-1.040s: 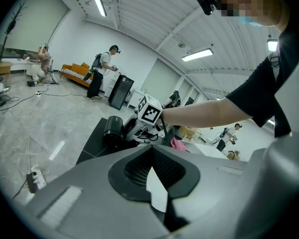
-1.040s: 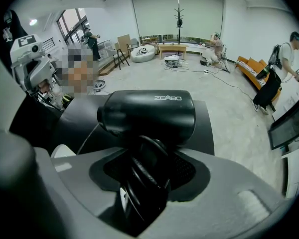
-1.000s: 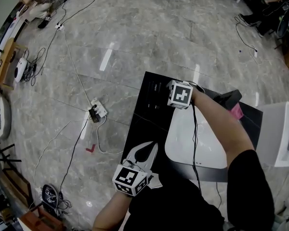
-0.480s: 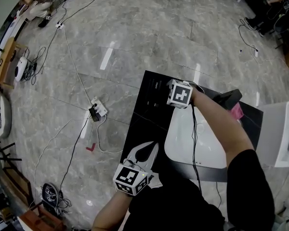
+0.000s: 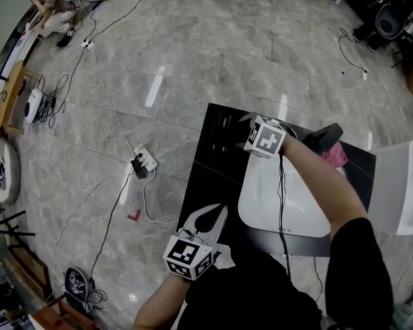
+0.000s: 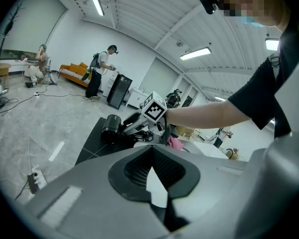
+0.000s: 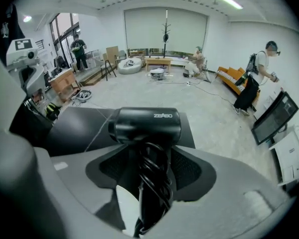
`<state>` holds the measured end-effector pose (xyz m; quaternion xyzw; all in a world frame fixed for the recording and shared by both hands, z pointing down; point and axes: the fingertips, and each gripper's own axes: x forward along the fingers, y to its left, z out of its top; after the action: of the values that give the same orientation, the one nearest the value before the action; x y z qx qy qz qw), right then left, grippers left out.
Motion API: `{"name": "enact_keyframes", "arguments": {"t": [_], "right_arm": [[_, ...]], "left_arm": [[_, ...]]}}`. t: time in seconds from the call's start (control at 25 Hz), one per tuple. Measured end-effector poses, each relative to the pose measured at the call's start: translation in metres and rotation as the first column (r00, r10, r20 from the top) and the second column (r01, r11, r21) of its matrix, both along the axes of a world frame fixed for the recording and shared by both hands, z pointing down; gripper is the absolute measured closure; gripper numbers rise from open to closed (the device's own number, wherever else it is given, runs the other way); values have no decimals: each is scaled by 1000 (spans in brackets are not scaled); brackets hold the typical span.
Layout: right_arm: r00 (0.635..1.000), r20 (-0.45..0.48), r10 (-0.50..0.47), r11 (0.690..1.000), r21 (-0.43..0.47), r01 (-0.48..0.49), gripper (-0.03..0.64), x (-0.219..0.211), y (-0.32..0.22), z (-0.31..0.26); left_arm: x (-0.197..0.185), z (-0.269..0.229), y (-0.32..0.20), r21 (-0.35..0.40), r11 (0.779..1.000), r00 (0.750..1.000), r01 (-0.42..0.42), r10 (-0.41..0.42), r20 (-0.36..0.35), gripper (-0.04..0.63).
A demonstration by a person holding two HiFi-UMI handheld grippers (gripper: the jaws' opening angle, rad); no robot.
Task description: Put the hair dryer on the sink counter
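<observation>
The hair dryer (image 7: 147,125) is at the far left corner of the black counter (image 5: 206,177), left of the white sink basin (image 5: 282,198). It is black, with its barrel turned crosswise and its cord wound around the handle. In the left gripper view the barrel seems to rest on the counter top. The right tongs (image 7: 152,151) reach in from the basin side. Their jaws stand one on each side of the wrapped handle and are opening, with a gap between each pad and the handle. The left tongs (image 5: 208,218) hover over the counter's near left corner, well apart from the dryer. Their jaws meet at the tips and nothing is between them.
</observation>
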<state>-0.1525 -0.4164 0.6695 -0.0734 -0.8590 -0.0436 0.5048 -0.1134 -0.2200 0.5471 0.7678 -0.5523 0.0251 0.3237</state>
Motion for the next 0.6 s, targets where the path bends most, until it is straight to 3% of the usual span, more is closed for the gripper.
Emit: {"name": "enact_keyframes", "arguments": {"t": [0.12,0.24,0.36,0.6], "right_arm": [[989,112,99,995,-25,-97,357,4,8,-31],[941,247,230,973,-79,-217,452,10,18,-65],[859,356,369,929,-137,-343,615,20,23,-95],[674,469,570,821,-314,-476,615,38,54,-147]], "left_arm": [[-3,-10,1,22,1000,1000,-10,10,8,592],[-6,-22,3,45,998,999,-33,32,20,592],[-6,-34,4,68,996,998,-62,60,31,592],[-20,-53,11,114,989,995,-90,84,55,592]]}}
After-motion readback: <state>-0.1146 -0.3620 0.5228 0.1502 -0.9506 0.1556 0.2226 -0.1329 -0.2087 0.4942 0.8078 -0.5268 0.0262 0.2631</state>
